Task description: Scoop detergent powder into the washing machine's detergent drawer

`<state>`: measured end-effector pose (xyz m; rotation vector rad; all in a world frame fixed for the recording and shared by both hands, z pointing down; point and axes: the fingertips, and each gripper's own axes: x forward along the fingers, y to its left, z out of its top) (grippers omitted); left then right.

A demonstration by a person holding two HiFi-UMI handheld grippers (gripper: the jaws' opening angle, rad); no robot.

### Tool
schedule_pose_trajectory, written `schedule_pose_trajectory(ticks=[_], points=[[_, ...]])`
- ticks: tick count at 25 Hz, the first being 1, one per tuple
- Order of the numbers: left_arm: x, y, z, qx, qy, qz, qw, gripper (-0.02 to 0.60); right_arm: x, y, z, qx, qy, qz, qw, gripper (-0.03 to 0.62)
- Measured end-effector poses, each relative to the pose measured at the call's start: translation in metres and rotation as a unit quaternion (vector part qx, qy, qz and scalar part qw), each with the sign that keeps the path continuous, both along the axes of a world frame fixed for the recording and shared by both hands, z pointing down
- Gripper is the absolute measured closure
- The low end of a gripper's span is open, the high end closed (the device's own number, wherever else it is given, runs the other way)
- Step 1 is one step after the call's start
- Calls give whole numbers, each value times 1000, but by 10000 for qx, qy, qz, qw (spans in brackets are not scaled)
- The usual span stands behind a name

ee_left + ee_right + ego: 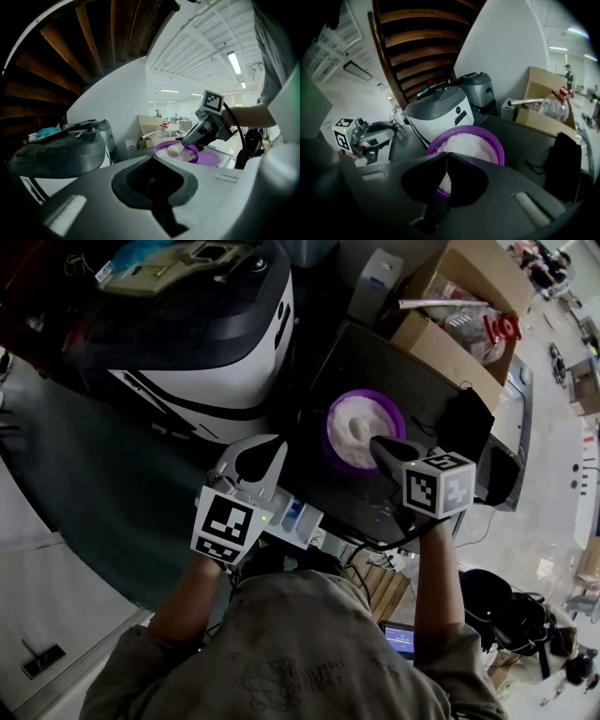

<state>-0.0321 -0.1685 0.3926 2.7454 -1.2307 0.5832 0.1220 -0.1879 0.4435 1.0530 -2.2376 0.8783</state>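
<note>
Purple bowl (329, 430): it stands on the dark bench (427, 381), and I take it as my landmark for all places.
Detergent powder (356, 426): it is white and fills the bowl in a heap that reaches nearly to the rim.
My right gripper (380, 446): its tip is over the near right part of the bowl, just above the powder. The two jaws are pressed together, with only a thin seam between them. In my left gripper's view a round white lump shows at its tip; whether this is a scoop, I cannot tell.
My left gripper (274, 448): it is to the near left of the bowl, apart from it, and it points toward it. Its jaws are also closed on each other, and I see nothing between them.
Detergent drawer (298, 516): it is white with a blue part inside. It stands out at the near edge of the bench, near left of the bowl and just beside my left gripper.
White and dark appliance (220, 362): it is to the left of the bowl and beyond it, beside the bench.
Cardboard boxes (450, 343): they are behind the bowl to the right. A clear bottle (469, 324) with a red cap lies in one.
Black object (466, 418): it is on the bench, right of the bowl and apart from it.
</note>
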Motion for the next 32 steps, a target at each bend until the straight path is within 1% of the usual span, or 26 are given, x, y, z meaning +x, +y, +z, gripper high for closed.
schedule_pose_trajectory(ticks=[3,6,9,13,16,20,25,27,30,32], points=[[-2,1,-2,16,-3,-13,10000,581,-3,0,-12,-84,-647,253,9975,559],[-3,2,-4,46,-7,-19,10000,581,-5,-1,-23,-117,-1224,489,9912,559],[-4,3,-7,88,-7,-21,10000,581,-8,0,-35,-143,-1821,667,9809,559],[-3,4,-12,136,2,-23,9999,581,-13,5,-48,-270,-2487,823,9647,559],[-3,5,-16,176,10,-20,9998,581,-17,8,-59,-374,-3070,948,9462,559],[-4,5,-22,227,19,-32,9997,581,-24,12,-74,-507,-3800,952,9187,559],[-5,7,-28,290,30,-58,9996,581,-31,21,-86,-646,-4280,848,8975,559],[-5,7,-31,315,40,-67,9995,581,-33,23,-90,-726,-4491,813,8868,559],[-7,6,-35,357,60,-89,9993,581,-36,27,-95,-878,-4853,748,8667,559],[-9,7,-37,374,85,-112,9992,581,-39,31,-98,-1017,-5129,680,8497,559]])
